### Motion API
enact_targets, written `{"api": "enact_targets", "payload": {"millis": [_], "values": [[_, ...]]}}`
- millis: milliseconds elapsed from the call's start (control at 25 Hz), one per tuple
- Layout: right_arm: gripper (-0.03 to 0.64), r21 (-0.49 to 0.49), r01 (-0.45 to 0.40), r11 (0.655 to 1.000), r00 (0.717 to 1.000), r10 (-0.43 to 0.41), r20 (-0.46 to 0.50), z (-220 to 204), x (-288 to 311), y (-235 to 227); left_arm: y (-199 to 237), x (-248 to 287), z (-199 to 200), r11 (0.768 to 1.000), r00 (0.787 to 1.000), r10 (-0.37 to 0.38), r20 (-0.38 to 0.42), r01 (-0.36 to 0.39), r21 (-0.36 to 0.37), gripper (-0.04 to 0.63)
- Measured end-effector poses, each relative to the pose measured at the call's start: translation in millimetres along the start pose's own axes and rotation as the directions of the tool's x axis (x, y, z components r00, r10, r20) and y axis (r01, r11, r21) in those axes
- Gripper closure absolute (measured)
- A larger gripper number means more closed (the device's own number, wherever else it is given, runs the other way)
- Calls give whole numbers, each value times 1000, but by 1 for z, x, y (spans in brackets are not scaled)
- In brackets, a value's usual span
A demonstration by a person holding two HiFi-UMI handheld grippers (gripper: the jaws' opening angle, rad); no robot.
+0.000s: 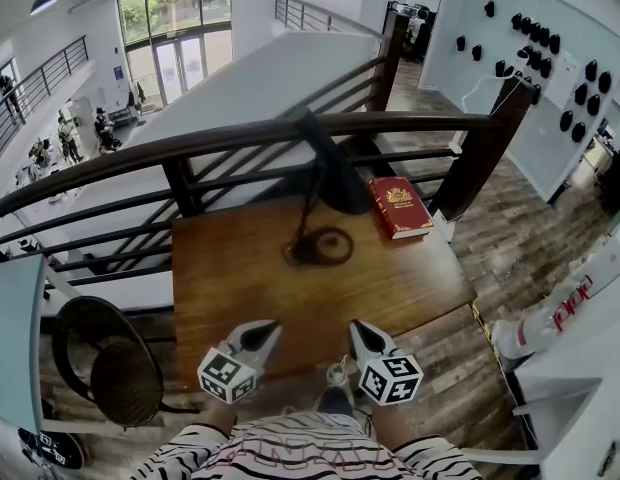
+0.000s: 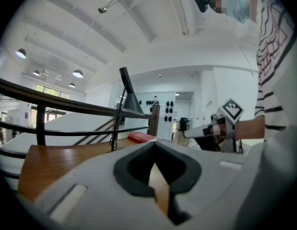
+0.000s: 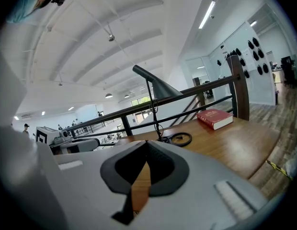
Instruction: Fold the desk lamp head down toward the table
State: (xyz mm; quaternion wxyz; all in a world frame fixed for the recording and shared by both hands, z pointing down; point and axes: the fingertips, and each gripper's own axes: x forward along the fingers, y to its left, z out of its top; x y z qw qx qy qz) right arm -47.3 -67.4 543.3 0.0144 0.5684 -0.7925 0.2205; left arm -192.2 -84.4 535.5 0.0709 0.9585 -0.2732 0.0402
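A black desk lamp stands at the far middle of the wooden table (image 1: 230,268), on a ring base (image 1: 320,247). Its cone head (image 1: 335,173) is raised, level with the railing. My left gripper (image 1: 271,326) and right gripper (image 1: 356,326) hover side by side over the table's near edge, well short of the lamp. Both are shut with nothing between the jaws. The left gripper view shows the lamp head (image 2: 131,98) ahead to the left and the right gripper (image 2: 189,134) at the right. In the right gripper view the lamp head (image 3: 158,84) rises over its base (image 3: 180,139).
A red book (image 1: 399,207) lies at the table's far right corner, right of the lamp. A dark wooden railing (image 1: 190,148) runs behind the table. A round black chair (image 1: 110,363) stands left of the table, and a white counter (image 1: 580,368) is at the right.
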Motion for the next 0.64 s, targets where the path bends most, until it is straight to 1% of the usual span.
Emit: {"api": "enact_targets", "payload": {"millis": [200, 360, 640], "values": [[617, -9, -4, 1000, 1000, 4, -3, -3, 3, 1, 1, 1, -4, 1000, 1000, -6, 0, 6, -2, 594], [617, -16, -7, 1000, 1000, 7, -12, 2, 5, 3, 0, 1, 0, 1000, 1000, -8, -5, 8, -8, 594], [617, -18, -5, 1000, 1000, 5, -26, -3, 8, -11, 2, 13, -7, 1000, 1000, -2, -14, 1, -19, 594]]}}
